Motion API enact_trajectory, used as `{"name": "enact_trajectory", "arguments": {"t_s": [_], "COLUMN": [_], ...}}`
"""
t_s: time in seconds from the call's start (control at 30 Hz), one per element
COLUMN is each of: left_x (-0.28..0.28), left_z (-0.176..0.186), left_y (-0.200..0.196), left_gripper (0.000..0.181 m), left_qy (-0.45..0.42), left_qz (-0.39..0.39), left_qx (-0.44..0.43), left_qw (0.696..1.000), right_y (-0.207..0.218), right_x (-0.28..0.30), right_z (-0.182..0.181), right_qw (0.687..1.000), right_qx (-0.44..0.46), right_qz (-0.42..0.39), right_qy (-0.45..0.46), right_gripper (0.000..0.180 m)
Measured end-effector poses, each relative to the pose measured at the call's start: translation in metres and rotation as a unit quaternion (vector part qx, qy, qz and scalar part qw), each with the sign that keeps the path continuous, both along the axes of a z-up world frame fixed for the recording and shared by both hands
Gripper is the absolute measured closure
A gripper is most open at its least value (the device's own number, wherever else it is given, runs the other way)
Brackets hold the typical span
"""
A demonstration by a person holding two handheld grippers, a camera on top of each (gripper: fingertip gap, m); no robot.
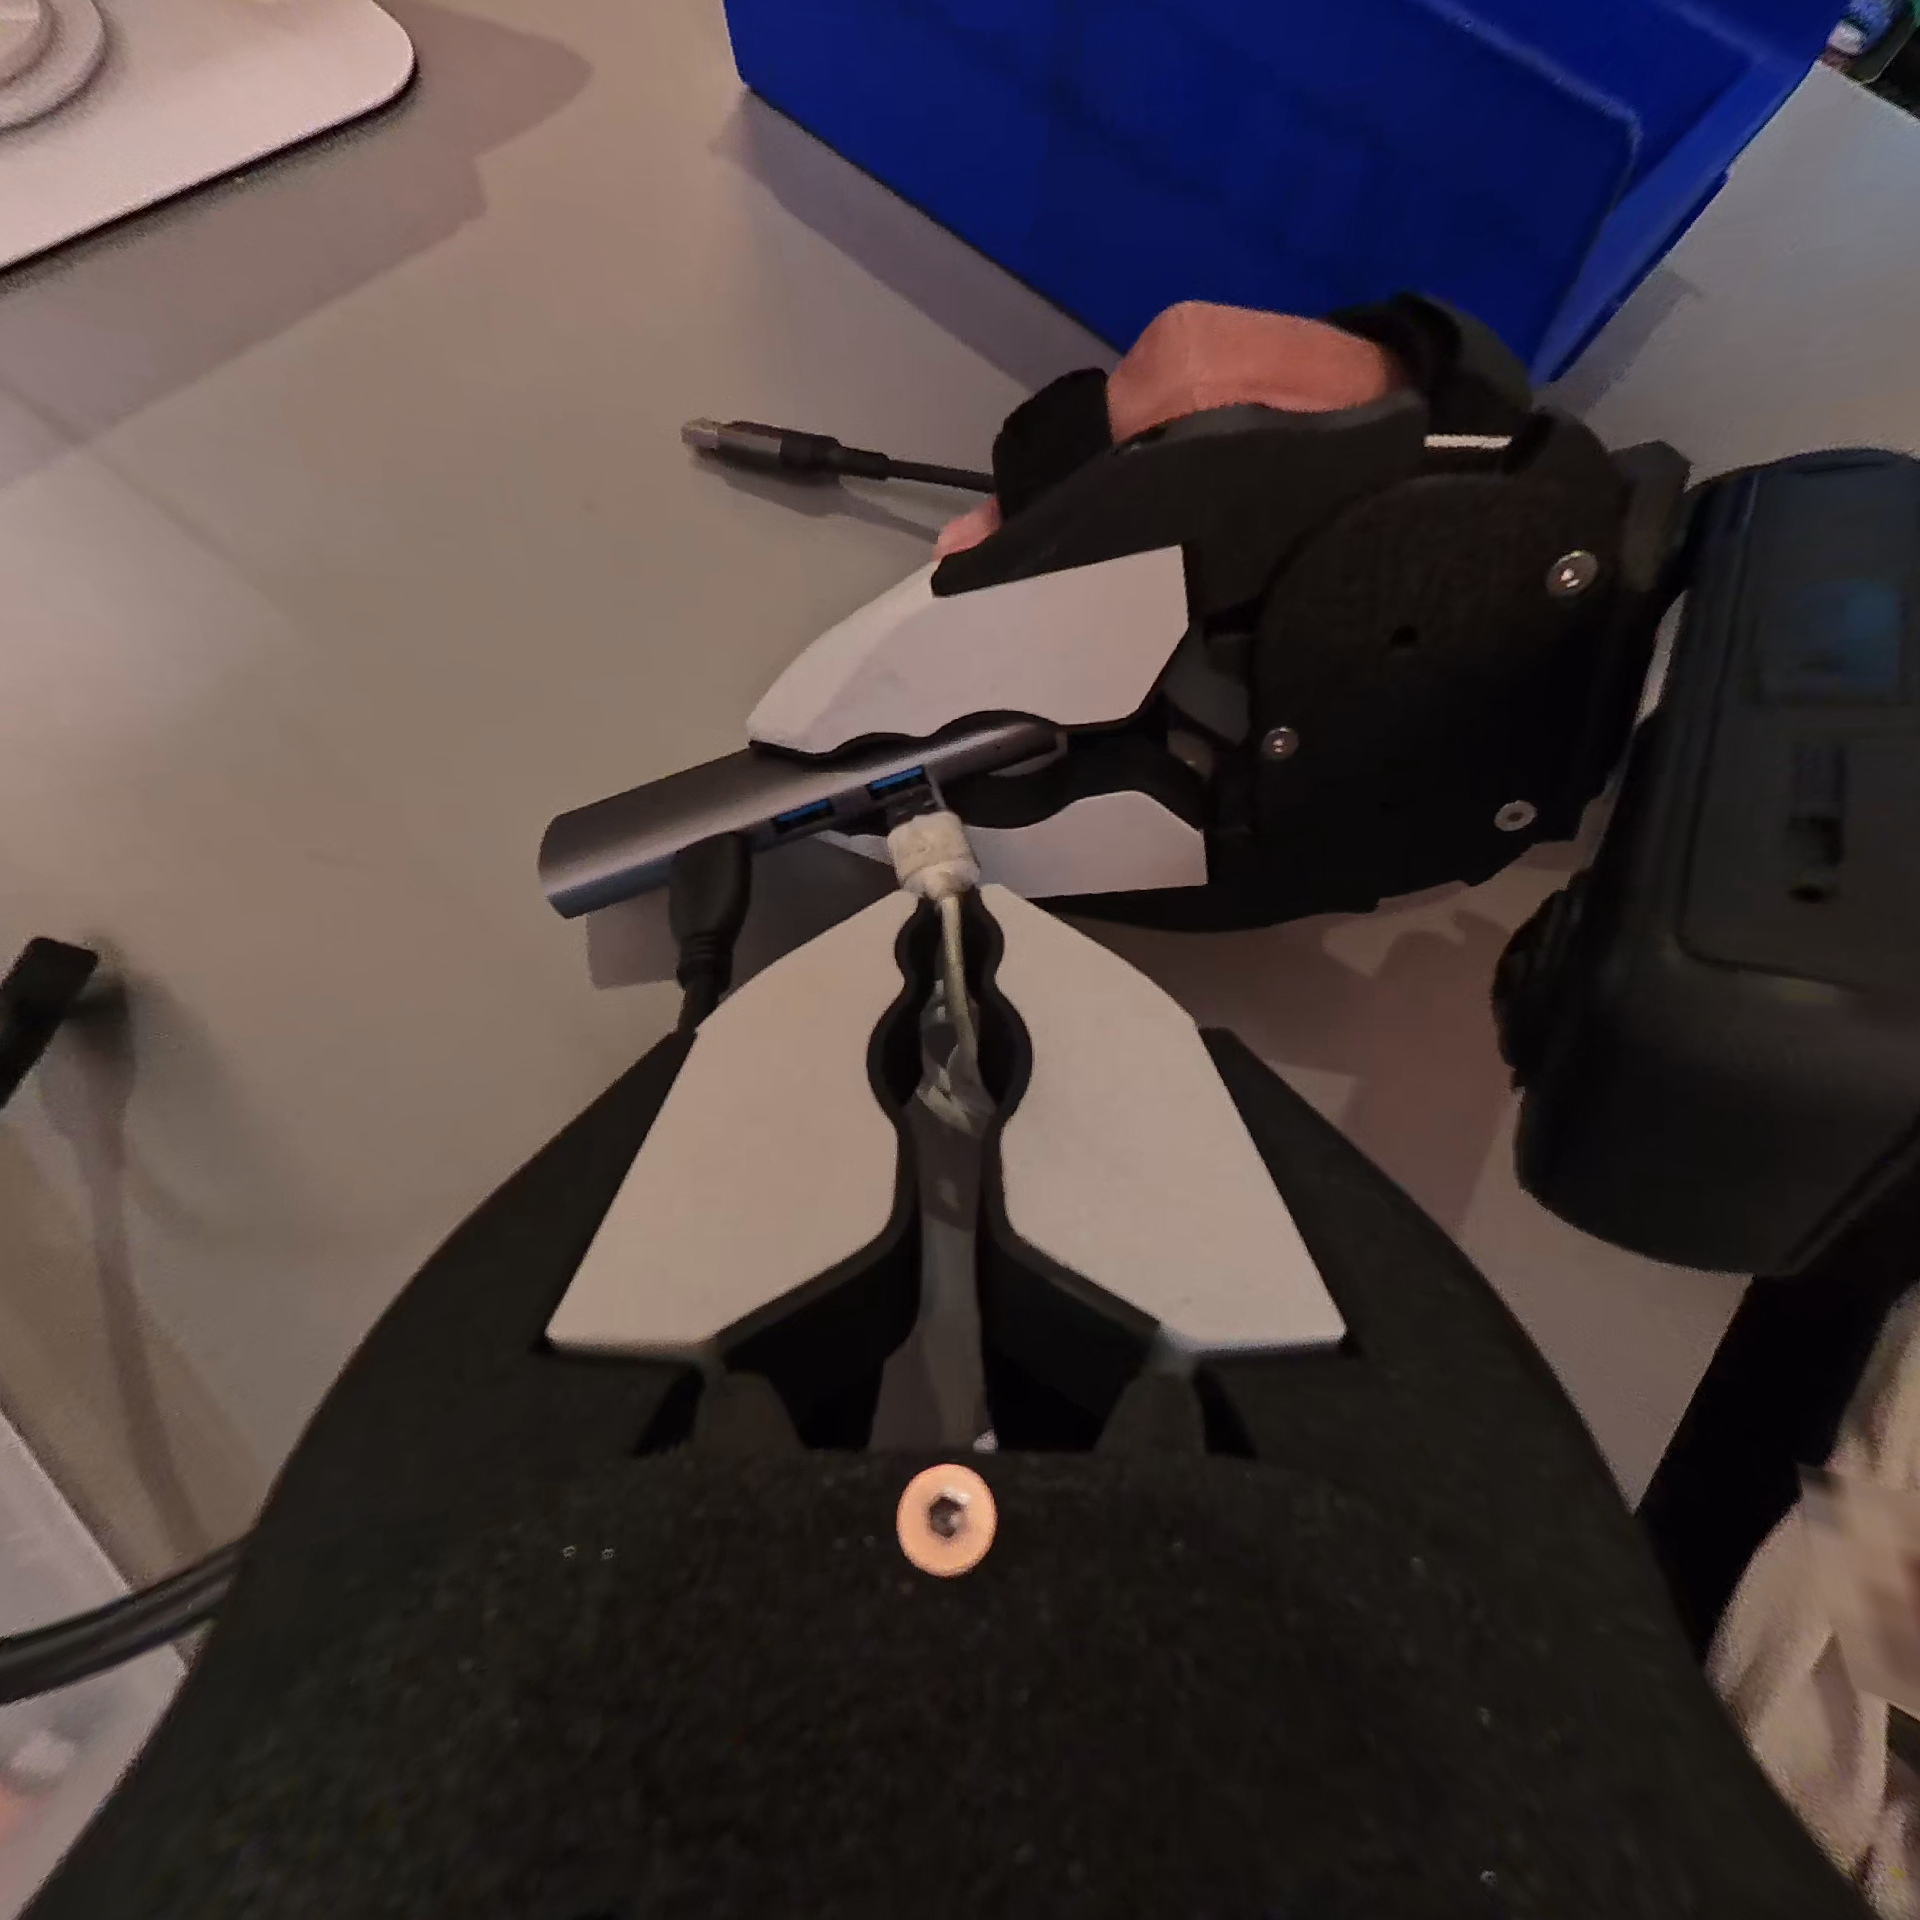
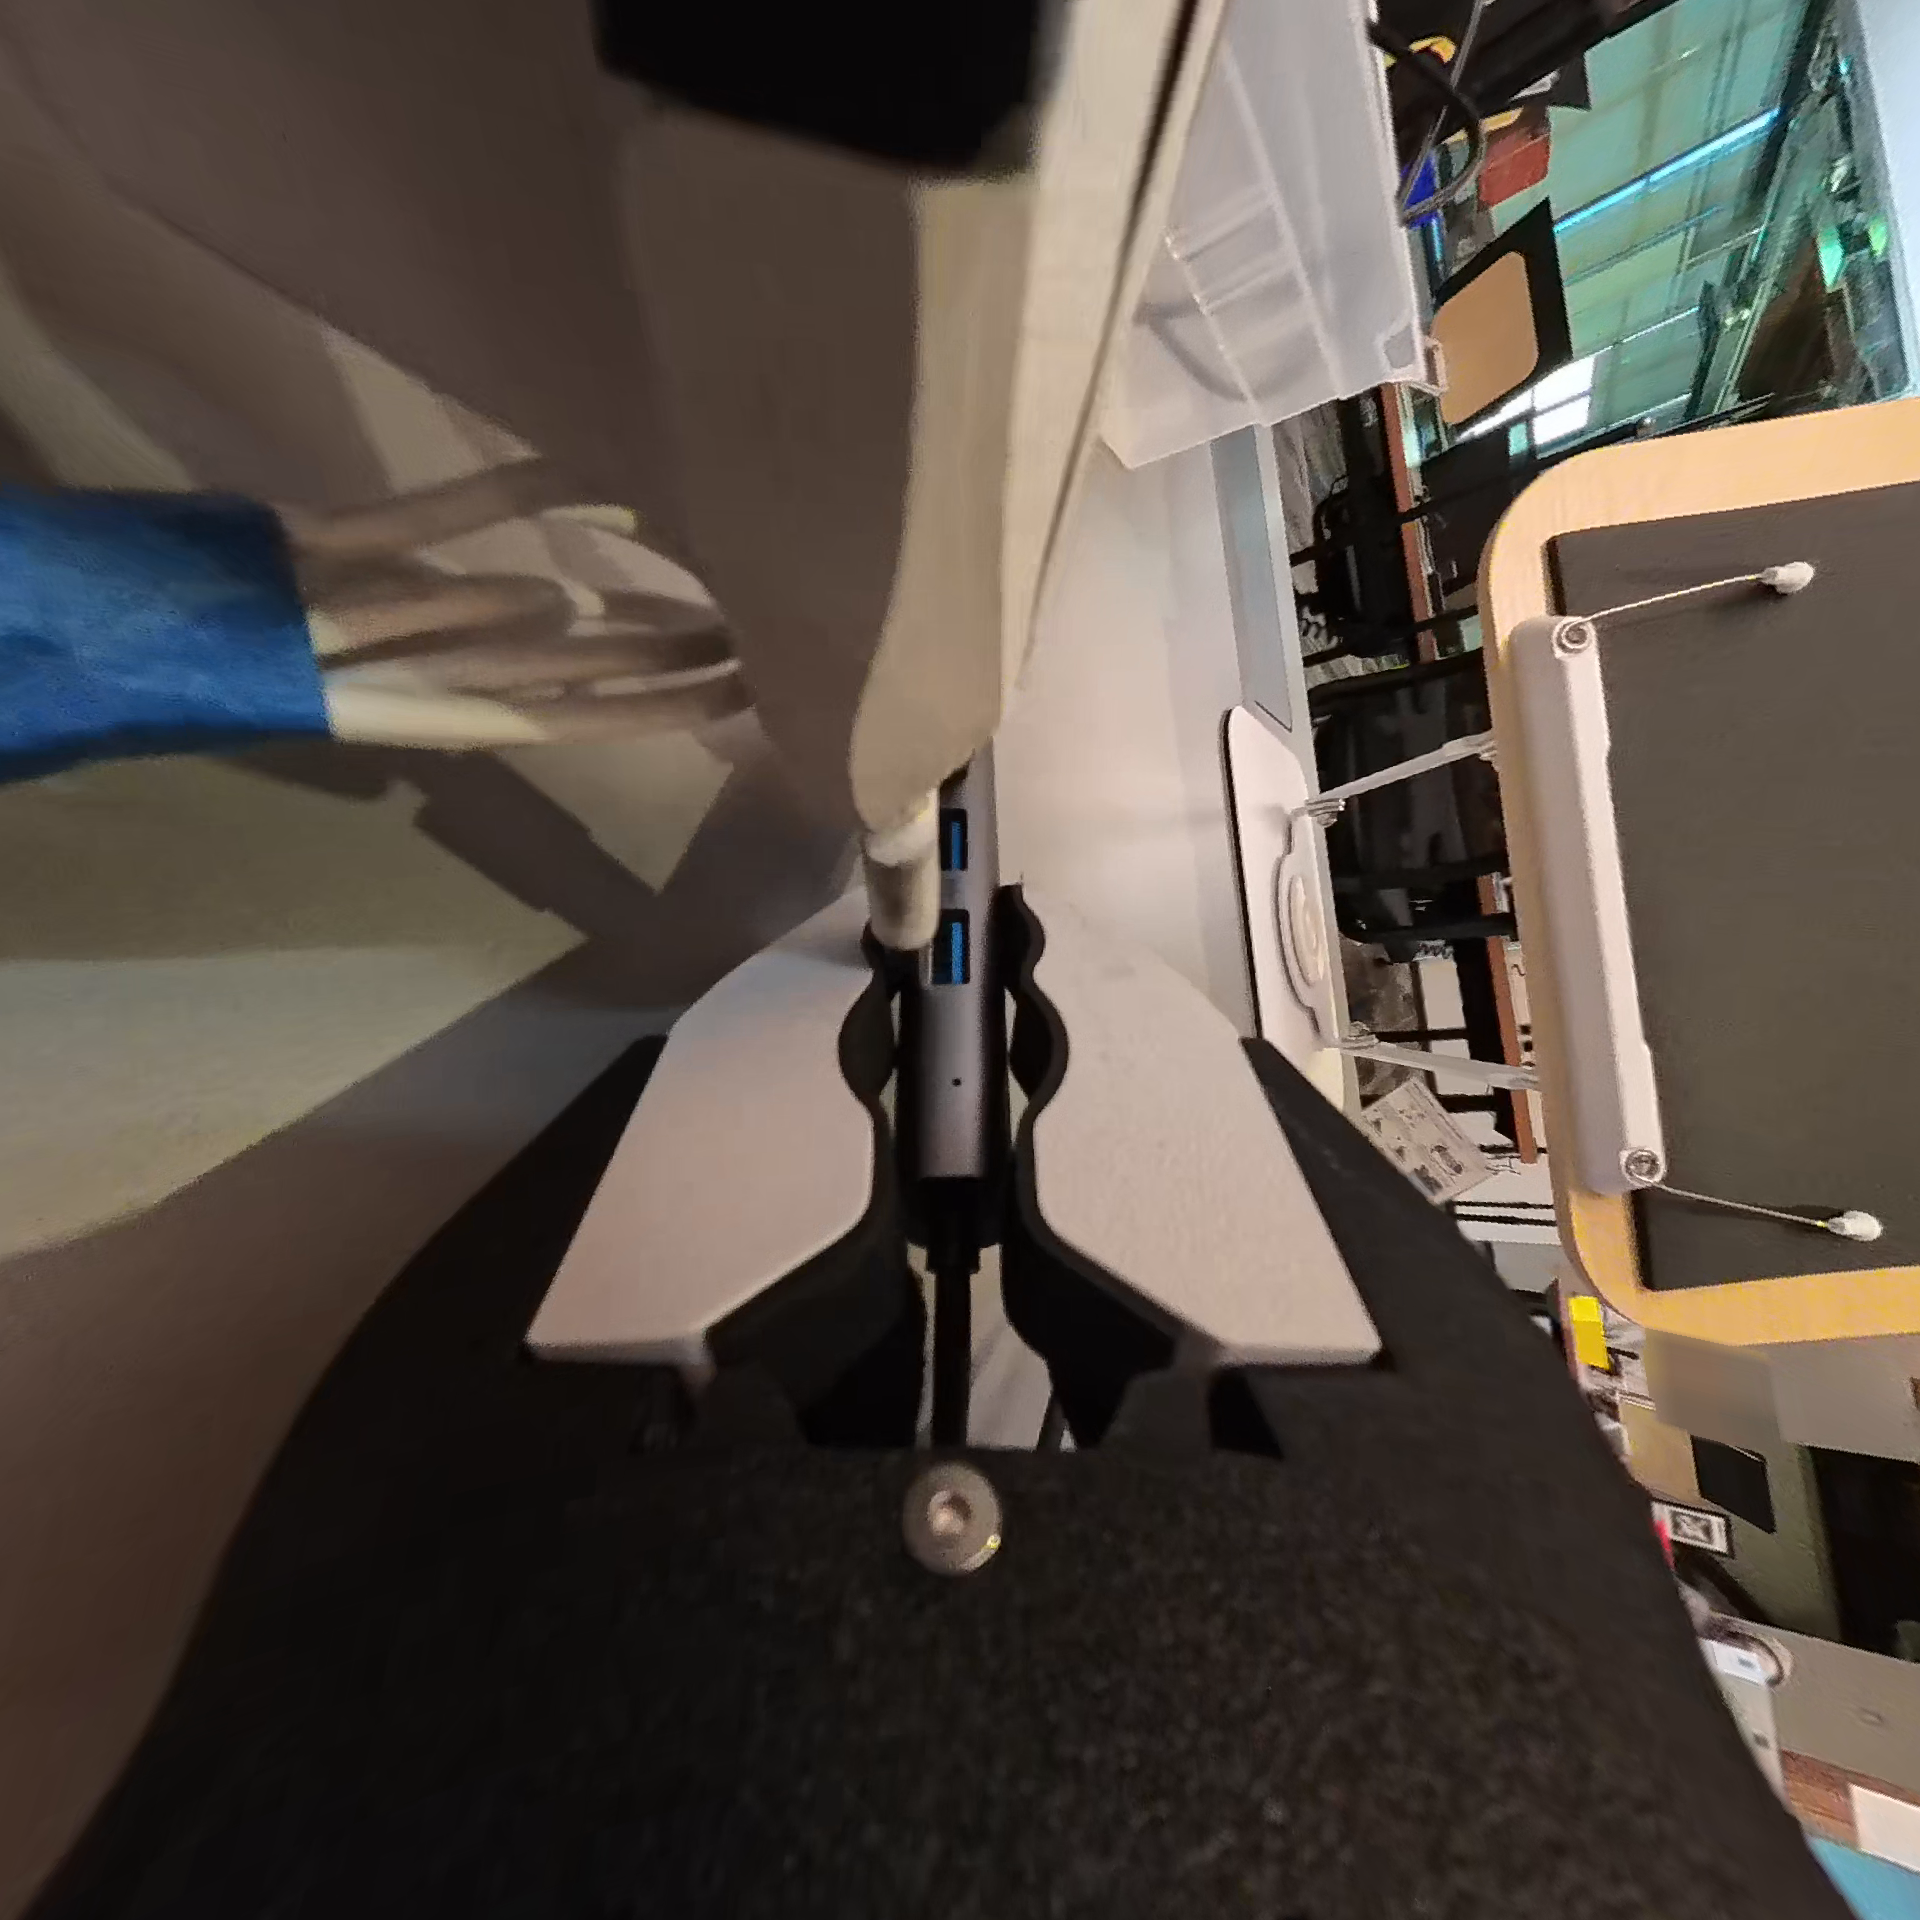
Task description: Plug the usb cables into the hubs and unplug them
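While the right gripper (image 1: 831,774) clamps the grey USB hub (image 1: 665,836) at frame centre, long axis running left-right, the left gripper (image 1: 951,935) pinches the white USB cable (image 1: 961,997) directly below, plug (image 1: 932,850) meeting the rightmost port.

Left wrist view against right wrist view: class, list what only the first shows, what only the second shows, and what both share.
Only the left wrist view: a blue bin, a loose grey plug on the table, and a black cable at the hub.

Only the right wrist view: a wood-framed board and a clear tray.

Both: the grey hub in the right gripper, and the white plug.
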State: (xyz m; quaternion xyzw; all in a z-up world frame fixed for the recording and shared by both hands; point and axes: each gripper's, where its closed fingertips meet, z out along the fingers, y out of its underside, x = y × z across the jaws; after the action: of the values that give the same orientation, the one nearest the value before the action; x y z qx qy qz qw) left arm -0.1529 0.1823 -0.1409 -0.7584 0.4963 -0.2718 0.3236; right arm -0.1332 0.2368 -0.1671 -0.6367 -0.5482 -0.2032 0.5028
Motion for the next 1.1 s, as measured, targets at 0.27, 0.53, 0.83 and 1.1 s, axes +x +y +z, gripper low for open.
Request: {"name": "enact_trajectory", "arguments": {"t_s": [0.27, 0.53, 0.83, 1.1], "left_x": [-0.0007, 0.0010, 0.0004, 0.0003], "left_z": [-0.0003, 0.0030, 0.0031, 0.0040], "left_y": [0.0032, 0.0024, 0.0021, 0.0046], "left_gripper": [0.176, 0.176, 0.176, 0.177], "left_qy": [0.020, -0.009, -0.030, -0.015], "left_qz": [0.016, 0.011, 0.001, 0.003], "left_qx": [0.044, 0.005, -0.043, -0.004], "left_qw": [0.999, 1.000, 0.999, 1.000], "right_y": [0.0005, -0.0006, -0.0013, -0.0040], "right_x": [0.0004, -0.0007, -0.0016, -0.0051], "right_z": [0.0013, 0.0011, 0.0010, -0.0003], "right_qw": [1.000, 1.000, 1.000, 1.000], "right_qx": [-0.003, -0.006, -0.012, -0.019], "right_qz": [-0.001, 0.002, 0.005, 0.017], "right_qy": [0.009, 0.007, 0.015, 0.013], "right_gripper": [0.162, 0.162, 0.163, 0.162]}}
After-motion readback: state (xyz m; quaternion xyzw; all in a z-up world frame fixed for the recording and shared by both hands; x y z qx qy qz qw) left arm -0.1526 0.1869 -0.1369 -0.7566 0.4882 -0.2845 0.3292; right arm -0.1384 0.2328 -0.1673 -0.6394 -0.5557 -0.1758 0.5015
